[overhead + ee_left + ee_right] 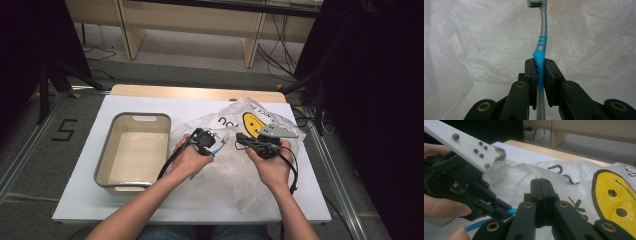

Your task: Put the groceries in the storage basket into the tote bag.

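So the setup: white counter (75, 200), and the big crinkly plastic bag (235, 170) with the yellow smiley is my landmark. Left of the bag sits a grey-rimmed tub (102, 165), empty as far as I can see. Over the bag's left side, the left tongs (204, 141) are clamped on a blue-and-silver toothbrush (541, 62), pinching its blue grip, bristle head pointing away toward the bag. The right tongs (541, 185) are fully closed at the bag's upper edge; whether they're pinching any film I can't tell. Biggest risk, I'd guess: that narrow handle could swivel in the pads or snag on loose plastic, since the bag looks floppy.
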The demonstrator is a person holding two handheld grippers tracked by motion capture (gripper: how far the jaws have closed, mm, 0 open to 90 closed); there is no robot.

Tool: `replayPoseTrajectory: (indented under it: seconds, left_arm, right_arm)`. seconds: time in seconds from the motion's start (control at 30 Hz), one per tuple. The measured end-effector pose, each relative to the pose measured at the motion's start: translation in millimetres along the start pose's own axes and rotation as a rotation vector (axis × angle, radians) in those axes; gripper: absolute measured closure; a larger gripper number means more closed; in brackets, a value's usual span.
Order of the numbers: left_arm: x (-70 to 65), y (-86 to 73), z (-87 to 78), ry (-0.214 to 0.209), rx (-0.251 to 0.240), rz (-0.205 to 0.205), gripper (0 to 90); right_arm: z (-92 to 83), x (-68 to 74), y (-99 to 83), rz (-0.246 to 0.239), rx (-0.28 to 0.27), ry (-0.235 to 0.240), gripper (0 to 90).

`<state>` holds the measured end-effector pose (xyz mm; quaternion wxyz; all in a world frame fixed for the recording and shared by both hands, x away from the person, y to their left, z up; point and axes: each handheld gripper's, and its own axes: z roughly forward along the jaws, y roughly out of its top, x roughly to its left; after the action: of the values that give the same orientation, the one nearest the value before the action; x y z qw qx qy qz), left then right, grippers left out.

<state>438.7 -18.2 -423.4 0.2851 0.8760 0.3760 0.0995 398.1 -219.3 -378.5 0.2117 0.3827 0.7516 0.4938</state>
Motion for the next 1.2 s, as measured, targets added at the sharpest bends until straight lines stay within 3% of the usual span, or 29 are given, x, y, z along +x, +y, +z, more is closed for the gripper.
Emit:
replayPoseTrajectory:
  seconds: [0.2, 0.97, 1.1, 1.2]
  left_arm:
    - [-4.8, 7.5, 8.4, 0.0, -0.025, 0.008, 81.5]
    - [-19.8, 20.9, 23.3, 0.006, -0.223, 0.111, 80.5]
    - [-20.1, 19.5, 28.1, -0.001, -0.239, 0.149, 69.5]
    - [-20.4, 15.5, 22.8, 0.0, -0.251, 0.155, 62.6]
  right_arm:
    - [0.3, -0.5, -0.8, 0.001, 0.005, -0.002, 90.0]
    - [0.2, -2.9, -3.2, 0.008, 0.009, -0.007, 90.0]
    - [-1.8, -3.7, -3.3, 0.014, 0.007, -0.013, 90.0]
    - [-3.1, -5.4, -5.4, 0.013, 0.014, -0.017, 90.0]
